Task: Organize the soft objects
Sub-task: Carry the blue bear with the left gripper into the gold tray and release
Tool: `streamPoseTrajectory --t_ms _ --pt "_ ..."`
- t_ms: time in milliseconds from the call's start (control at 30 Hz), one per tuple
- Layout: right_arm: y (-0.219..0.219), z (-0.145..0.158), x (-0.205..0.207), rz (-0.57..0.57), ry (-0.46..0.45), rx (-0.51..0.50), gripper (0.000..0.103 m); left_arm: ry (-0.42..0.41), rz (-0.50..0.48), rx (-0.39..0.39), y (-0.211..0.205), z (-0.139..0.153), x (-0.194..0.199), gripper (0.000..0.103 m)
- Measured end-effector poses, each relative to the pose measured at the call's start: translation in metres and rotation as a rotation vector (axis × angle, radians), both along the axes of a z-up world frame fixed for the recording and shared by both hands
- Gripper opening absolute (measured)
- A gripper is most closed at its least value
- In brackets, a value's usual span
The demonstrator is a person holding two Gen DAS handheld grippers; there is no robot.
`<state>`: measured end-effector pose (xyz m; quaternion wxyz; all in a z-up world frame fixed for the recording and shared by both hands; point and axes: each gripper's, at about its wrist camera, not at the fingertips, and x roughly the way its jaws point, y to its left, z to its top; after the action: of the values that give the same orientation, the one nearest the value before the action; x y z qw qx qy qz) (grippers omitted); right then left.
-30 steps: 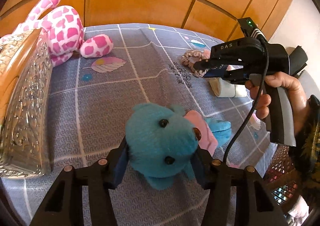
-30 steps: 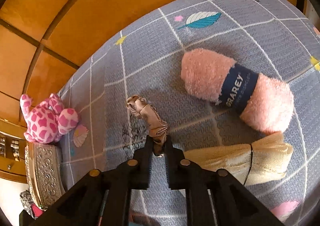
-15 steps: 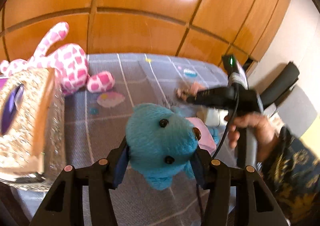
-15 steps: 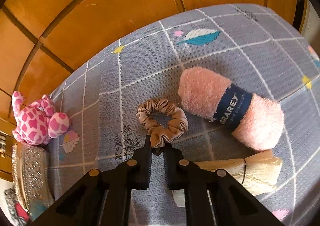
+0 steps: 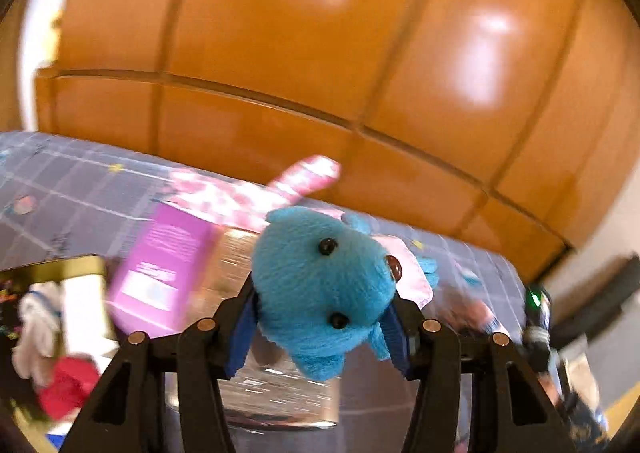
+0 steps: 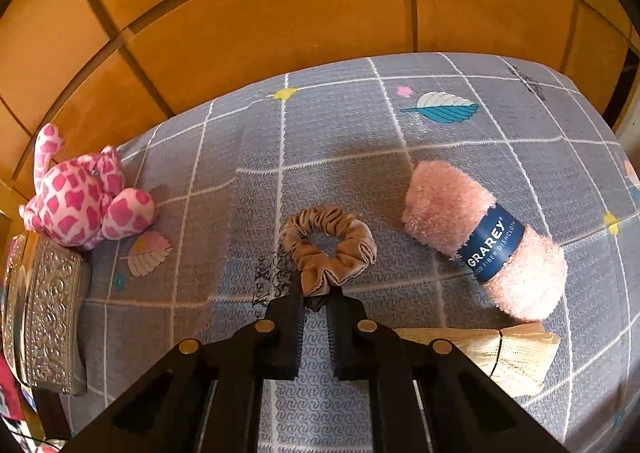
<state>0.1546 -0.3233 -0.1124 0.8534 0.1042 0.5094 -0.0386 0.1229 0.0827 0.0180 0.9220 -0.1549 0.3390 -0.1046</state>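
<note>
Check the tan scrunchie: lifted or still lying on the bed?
Lying on the bedspread, spread as an open ring. The right tool is shut on the scrunchie at its near edge, bunching the fabric there.

The bed (image 6: pixel 340 141) has a grey checked sheet. On it lie a pink spotted plush (image 6: pixel 80 201) near the left edge, a beige scrunchie (image 6: pixel 328 245) in the middle, a pink dishcloth roll (image 6: pixel 484 245) and a cream cloth roll (image 6: pixel 508 353) toward the right
</note>
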Motion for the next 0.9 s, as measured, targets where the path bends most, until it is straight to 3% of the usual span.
streamPoseTrajectory --t_ms 233,533,700,900 --pt "0.013 -0.004 0.000 0.045 0.017 -0.042 0.008 -0.007 0.152 0.024 0.070 -0.003 -0.021 0.056" --pt "0.029 -0.008 -0.005 0.097 0.032 -0.092 0.008 0.020 0.403 0.071 0.153 -0.023 -0.088 0.056" --pt "0.044 -0.007 -0.010 0.139 0.029 -0.121 0.008 0.038 0.513 0.114 0.182 -0.036 -0.117 0.057" --pt "0.072 -0.007 -0.022 0.202 0.027 -0.147 0.008 0.072 0.644 0.096 0.210 -0.053 -0.142 0.059"
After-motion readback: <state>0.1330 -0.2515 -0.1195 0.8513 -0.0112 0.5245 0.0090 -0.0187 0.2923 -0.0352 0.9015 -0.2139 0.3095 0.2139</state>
